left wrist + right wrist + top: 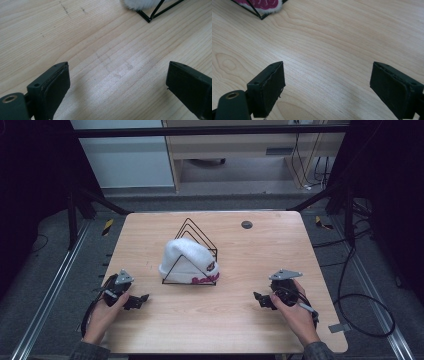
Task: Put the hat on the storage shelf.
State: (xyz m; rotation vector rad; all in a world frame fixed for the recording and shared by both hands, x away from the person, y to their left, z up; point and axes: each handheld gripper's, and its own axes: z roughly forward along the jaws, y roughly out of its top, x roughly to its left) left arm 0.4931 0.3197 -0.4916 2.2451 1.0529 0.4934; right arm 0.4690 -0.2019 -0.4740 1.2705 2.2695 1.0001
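High view: a white knitted beanie with red lettering (186, 261) sits draped over a black wire rack of triangular frames (199, 236) at the middle of the light wooden table (250, 320), probably so it keeps its shape. Left gripper (140, 299) and right gripper (257, 298) rest near the table's near edge, well apart from the hat, one either side, jaws spread wide and empty, seemingly poised to approach it.
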